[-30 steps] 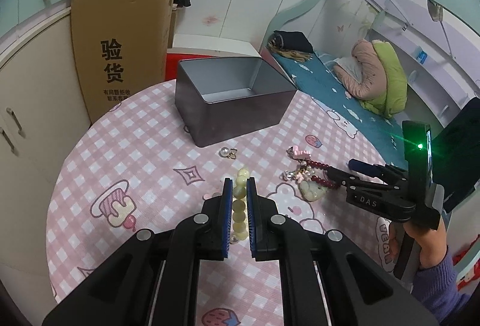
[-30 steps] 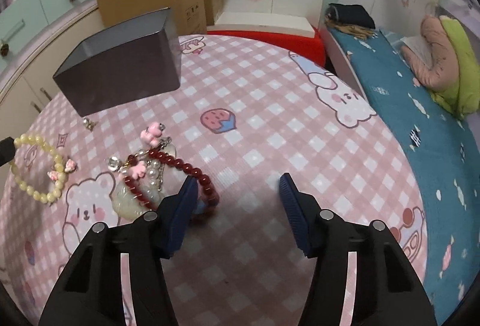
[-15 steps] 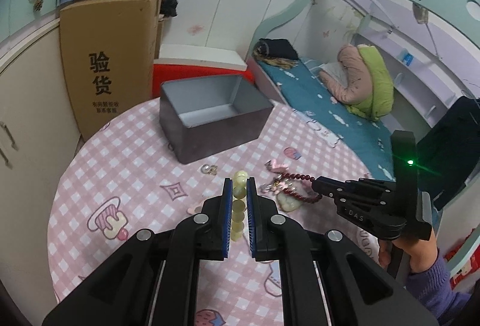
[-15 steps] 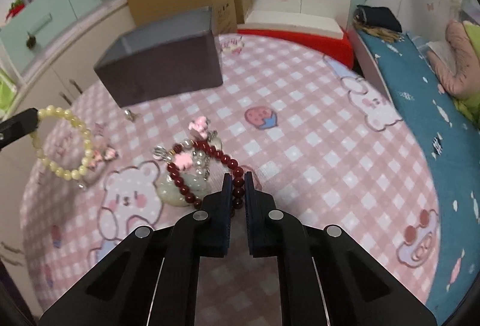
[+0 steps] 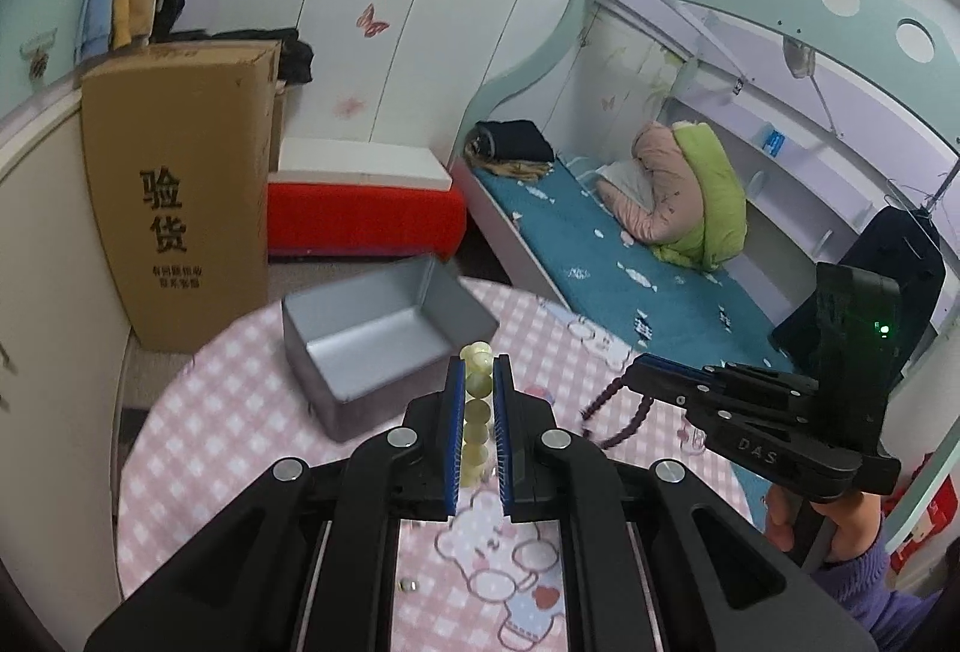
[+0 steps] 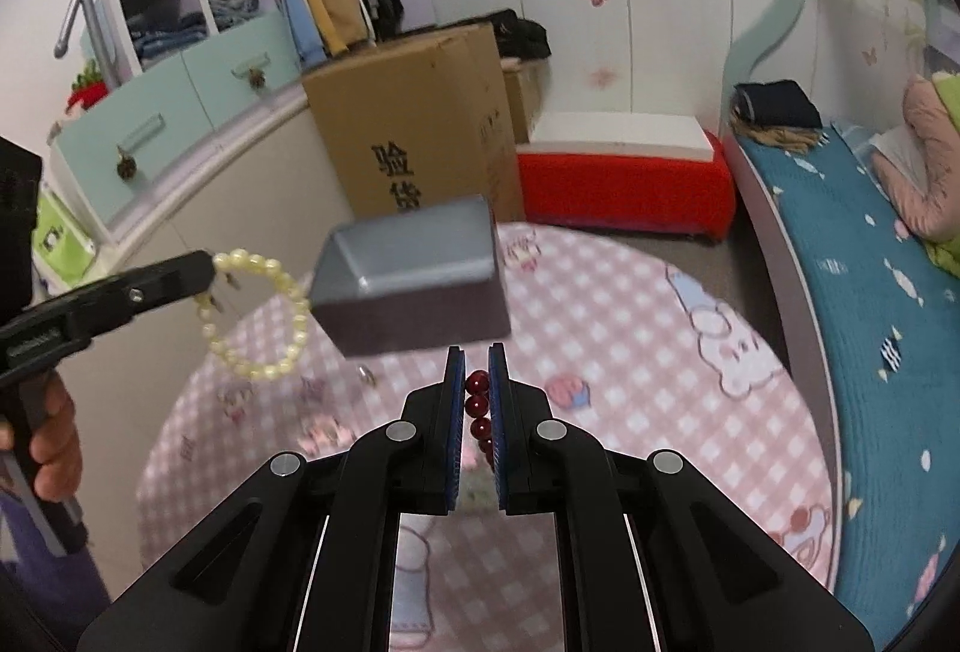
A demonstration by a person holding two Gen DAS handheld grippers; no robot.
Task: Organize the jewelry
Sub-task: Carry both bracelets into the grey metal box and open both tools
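Observation:
My left gripper (image 5: 478, 370) is shut on a pale yellow bead bracelet (image 5: 477, 412) and holds it in the air; in the right wrist view the bracelet (image 6: 264, 316) hangs as a loop from the left gripper (image 6: 207, 268), left of the box. My right gripper (image 6: 477, 361) is shut on a dark red bead bracelet (image 6: 479, 412), lifted above the table; in the left wrist view the red bracelet (image 5: 624, 412) dangles from it (image 5: 636, 373). An open grey metal box (image 5: 372, 346) stands on the pink checked table (image 5: 210, 412), ahead of both grippers.
A small trinket (image 6: 366, 374) lies on the table (image 6: 630, 322) near the box (image 6: 414, 280). A tall cardboard carton (image 5: 180, 184) stands behind the table on the left, a red bench (image 5: 360, 220) behind it, and a bed (image 5: 630, 262) runs along the right.
Both grippers have risen well above the table with their bracelets. One second ago the right gripper was open by the red bracelet; it has since shut on it and lifted it.

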